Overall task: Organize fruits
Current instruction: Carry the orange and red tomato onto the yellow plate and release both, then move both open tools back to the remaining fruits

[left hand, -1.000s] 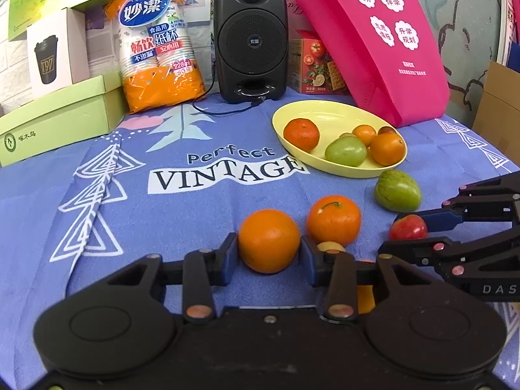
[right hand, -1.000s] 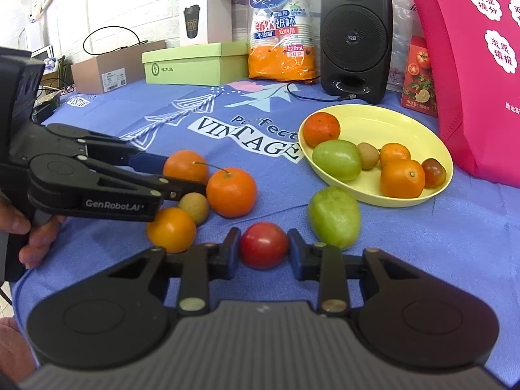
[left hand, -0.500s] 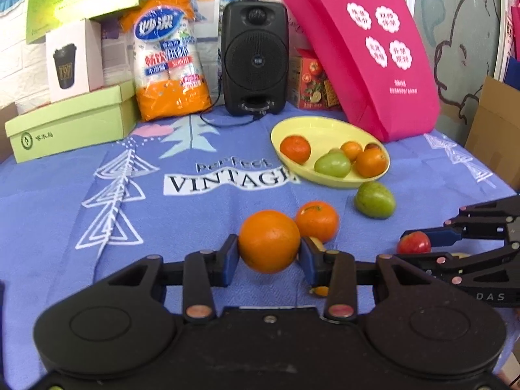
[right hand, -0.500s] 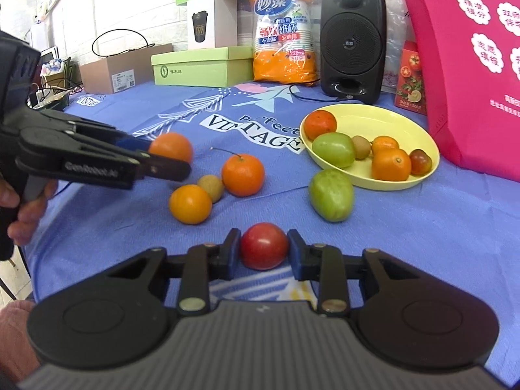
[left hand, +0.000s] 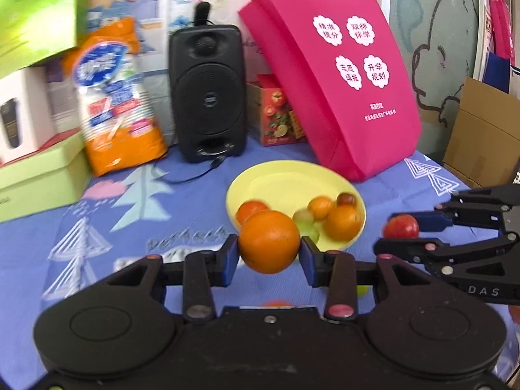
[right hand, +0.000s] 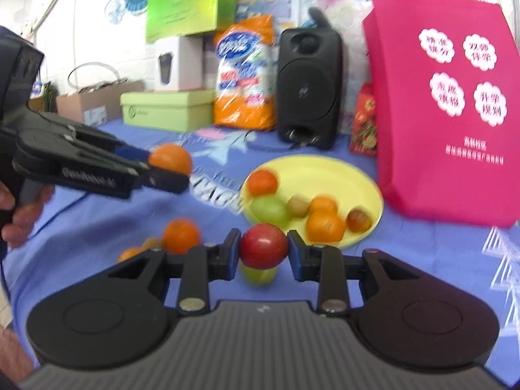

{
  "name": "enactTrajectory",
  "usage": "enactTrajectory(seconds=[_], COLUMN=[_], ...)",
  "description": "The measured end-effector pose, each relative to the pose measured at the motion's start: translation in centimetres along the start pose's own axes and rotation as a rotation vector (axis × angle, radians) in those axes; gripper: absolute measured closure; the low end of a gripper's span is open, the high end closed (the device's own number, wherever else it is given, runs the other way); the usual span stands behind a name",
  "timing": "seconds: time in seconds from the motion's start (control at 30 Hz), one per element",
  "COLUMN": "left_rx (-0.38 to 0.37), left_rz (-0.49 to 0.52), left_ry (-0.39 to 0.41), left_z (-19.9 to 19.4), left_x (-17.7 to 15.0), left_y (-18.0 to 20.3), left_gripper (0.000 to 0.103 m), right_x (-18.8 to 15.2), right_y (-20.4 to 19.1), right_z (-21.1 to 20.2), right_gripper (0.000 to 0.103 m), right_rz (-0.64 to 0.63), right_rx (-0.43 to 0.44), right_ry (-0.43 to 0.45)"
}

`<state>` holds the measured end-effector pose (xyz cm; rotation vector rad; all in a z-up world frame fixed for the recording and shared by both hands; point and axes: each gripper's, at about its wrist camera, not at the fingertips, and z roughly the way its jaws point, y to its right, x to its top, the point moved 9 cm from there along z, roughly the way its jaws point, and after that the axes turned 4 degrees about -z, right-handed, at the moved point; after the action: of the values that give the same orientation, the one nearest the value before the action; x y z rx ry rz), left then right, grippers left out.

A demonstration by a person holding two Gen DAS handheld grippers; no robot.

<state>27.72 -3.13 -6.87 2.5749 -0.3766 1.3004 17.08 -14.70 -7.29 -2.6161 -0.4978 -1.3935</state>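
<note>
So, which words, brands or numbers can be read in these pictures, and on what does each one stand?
"DAS": side of the right gripper, letters cut off after that.
"精准提分", "双师伴学", "志愿填报", "升学规划": white flower patches on the pink bag.
Left gripper side lettering: blurred.
Tablecloth print: blurred.
Orange cup pack, red box, small print on the bag: unreadable.

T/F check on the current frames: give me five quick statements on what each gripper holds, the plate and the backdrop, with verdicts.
1. The left gripper holds an orange. True.
2. The right gripper is empty. False: its jaws are shut on a red tomato.
3. The yellow plate already holds several fruits. True.
4. The black speaker stands to the right of the pink bag. False: it stands to the left of it.
5. Both held fruits rest on the blue tablecloth. False: both are lifted off it.
</note>
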Motion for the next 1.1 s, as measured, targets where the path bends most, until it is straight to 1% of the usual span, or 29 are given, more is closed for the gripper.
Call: enactTrajectory(seconds=[0.07, 0.23, 0.33, 0.4, 0.5, 0.57, 0.6, 0.63, 0.7, 0.87, 0.93, 0.97, 1.07, 1.1], left_rx=[-0.002, 0.024, 0.035, 0.041, 0.071, 0.079, 0.088, 0.104, 0.108, 0.110, 0.114, 0.119, 0.131, 0.133], left_rz=[-0.005, 0.006, 0.025, 0.043, 0.067, 0.056, 0.048, 0.046, 0.046, 0.035, 0.037, 0.037, 0.042, 0.038], left_ry=[-0.017, -0.061, -0.082, -0.100, -0.125, -0.132, -0.126, -0.117, -0.107, -0.082, -0.058, -0.045, -0.023, -0.018], left_z=[2.1, 7.6, 10.4, 12.0, 14.0, 14.7, 14.6, 14.5, 13.8, 10.7, 8.7, 7.7, 5.0, 4.2], left_x=[1.1, 2.9, 3.7, 4.1, 4.2, 4.4, 4.5, 4.7, 4.8, 4.6, 4.2, 4.0, 3.0, 2.6], left_y=[0.1, 0.0, 0.2, 0.4, 0.0, -0.2, -0.4, -0.7, -1.1, -1.7, -1.8, -1.8, -2.1, -2.1], left_gripper=[0.064, 0.064, 0.064, 0.064, 0.063, 0.058, 0.047, 0.040, 0.034, 0.032, 0.023, 0.022, 0.022, 0.022], right_x=[1.3, 3.2, 3.3, 3.3, 3.1, 3.2, 3.2, 3.2, 3.2, 3.4, 3.2, 3.1, 2.5, 2.3], right_y=[1.4, 5.2, 7.0, 7.8, 8.8, 9.0, 9.1, 9.1, 9.1, 8.8, 8.4, 8.1, 7.2, 6.9], right_z=[1.1, 5.2, 7.6, 8.9, 10.4, 11.0, 11.3, 11.4, 11.5, 10.6, 9.7, 9.1, 7.4, 6.8], right_gripper=[0.073, 0.073, 0.073, 0.073, 0.073, 0.073, 0.073, 0.073, 0.070, 0.069, 0.069, 0.069, 0.069, 0.067], right_rz=[0.005, 0.013, 0.017, 0.025, 0.042, 0.046, 0.044, 0.042, 0.040, 0.039, 0.032, 0.031, 0.037, 0.040], right_rx=[-0.010, -0.067, -0.089, -0.091, -0.087, -0.083, -0.080, -0.078, -0.081, -0.086, -0.083, -0.081, -0.070, -0.066], right_ry=[0.007, -0.016, -0.040, -0.054, -0.071, -0.076, -0.078, -0.080, -0.079, -0.068, -0.061, -0.055, -0.046, -0.042])
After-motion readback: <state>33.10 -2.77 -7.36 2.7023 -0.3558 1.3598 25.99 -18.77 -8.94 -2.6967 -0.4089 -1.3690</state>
